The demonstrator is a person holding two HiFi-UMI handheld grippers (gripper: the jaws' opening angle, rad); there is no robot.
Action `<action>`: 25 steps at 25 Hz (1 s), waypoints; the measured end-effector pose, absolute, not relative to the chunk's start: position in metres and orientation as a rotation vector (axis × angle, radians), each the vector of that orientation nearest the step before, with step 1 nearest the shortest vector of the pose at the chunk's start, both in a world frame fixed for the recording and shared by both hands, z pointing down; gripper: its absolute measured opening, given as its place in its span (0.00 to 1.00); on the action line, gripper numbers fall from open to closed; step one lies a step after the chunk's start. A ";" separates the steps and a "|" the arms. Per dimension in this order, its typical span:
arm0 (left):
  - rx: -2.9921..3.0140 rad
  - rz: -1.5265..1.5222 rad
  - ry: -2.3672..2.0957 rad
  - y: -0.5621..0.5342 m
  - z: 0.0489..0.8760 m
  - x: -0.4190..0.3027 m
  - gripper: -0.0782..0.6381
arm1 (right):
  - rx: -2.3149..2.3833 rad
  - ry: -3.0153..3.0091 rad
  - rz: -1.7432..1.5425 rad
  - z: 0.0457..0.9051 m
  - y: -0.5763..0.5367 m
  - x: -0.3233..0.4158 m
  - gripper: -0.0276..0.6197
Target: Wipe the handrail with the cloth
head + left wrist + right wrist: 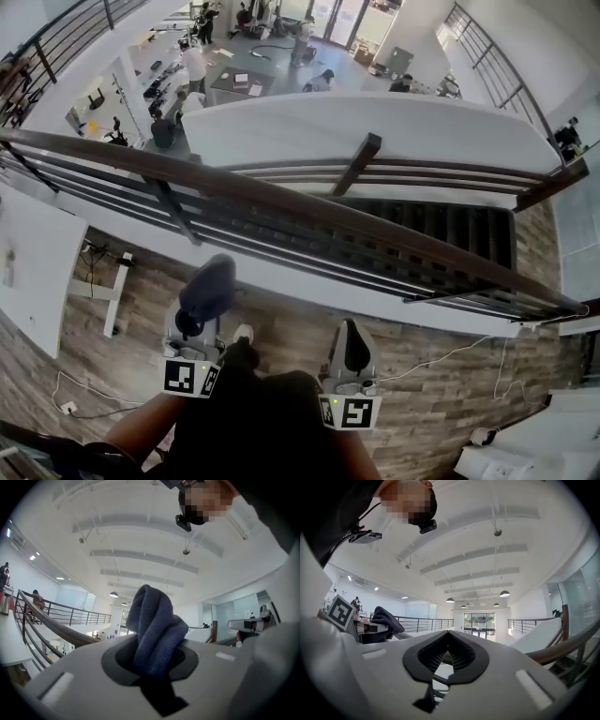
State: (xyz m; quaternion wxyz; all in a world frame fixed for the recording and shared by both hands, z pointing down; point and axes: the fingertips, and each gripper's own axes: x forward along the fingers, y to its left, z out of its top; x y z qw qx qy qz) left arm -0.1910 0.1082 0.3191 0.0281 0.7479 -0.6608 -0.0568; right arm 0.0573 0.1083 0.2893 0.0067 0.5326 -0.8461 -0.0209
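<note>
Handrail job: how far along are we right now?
Done: the cloth is picked up, bunched in the left gripper, whose jaws are clamped on it. In hand: in the head view that gripper holds it in the air on the near side of the handrail, apparently not touching. Left: all the wiping; no contact with the rail shows. The right gripper is shut and empty.

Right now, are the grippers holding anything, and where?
The left gripper pinches the bunched dark blue cloth by its lower end; the right gripper holds nothing.
</note>
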 end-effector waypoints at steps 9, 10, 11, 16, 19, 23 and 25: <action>2.203 -0.178 -2.140 0.073 0.320 -0.226 0.21 | 1.542 -2.722 -0.049 0.289 0.087 0.034 0.05; 2.181 -0.180 -2.155 0.070 0.319 -0.228 0.21 | 1.518 -2.736 -0.050 0.290 0.085 0.030 0.05; 2.168 -0.186 -2.170 0.068 0.318 -0.231 0.21 | 1.490 -2.749 -0.051 0.291 0.083 0.026 0.05; 2.230 -0.151 -2.222 0.051 0.305 -0.241 0.21 | 1.426 -2.789 -0.071 0.292 0.075 0.014 0.05; 2.206 -0.144 -2.250 0.031 0.307 -0.262 0.21 | 1.465 -2.779 -0.096 0.293 0.073 0.017 0.05; 2.179 -0.097 -2.294 0.004 0.326 -0.298 0.21 | 1.468 -2.782 -0.062 0.296 0.068 0.004 0.05; 2.142 -0.078 -2.295 -0.008 0.337 -0.317 0.21 | 1.453 -2.769 -0.044 0.302 0.064 -0.002 0.05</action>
